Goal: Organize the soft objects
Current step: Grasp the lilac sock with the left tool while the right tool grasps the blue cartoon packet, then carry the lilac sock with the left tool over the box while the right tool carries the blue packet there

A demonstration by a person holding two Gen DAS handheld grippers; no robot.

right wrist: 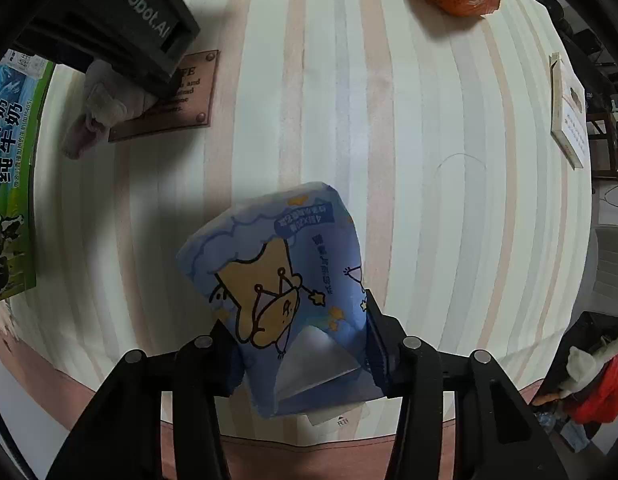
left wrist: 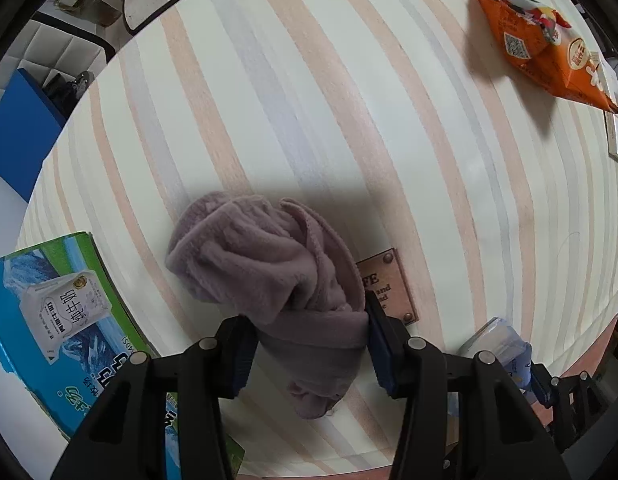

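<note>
A crumpled mauve fleece cloth (left wrist: 265, 268) lies on the striped tabletop, and my left gripper (left wrist: 309, 344) is shut on its near end, both blue pads pressing into the fabric. In the right wrist view the same cloth (right wrist: 101, 104) shows at upper left under the left gripper's black body (right wrist: 109, 20). A blue tissue pack (right wrist: 285, 280) printed with a yellow cartoon figure is squeezed between the pads of my right gripper (right wrist: 305, 356), which is shut on it. The pack's edge (left wrist: 505, 344) peeks in at the lower right of the left wrist view.
A blue-green milk carton box (left wrist: 57, 320) lies at the left, also visible as a box (right wrist: 13, 184) in the right wrist view. An orange snack bag (left wrist: 549, 48) sits far right. A brown plaque (left wrist: 393, 284) is fixed beside the cloth. A white card box (right wrist: 569, 112) lies at the right edge.
</note>
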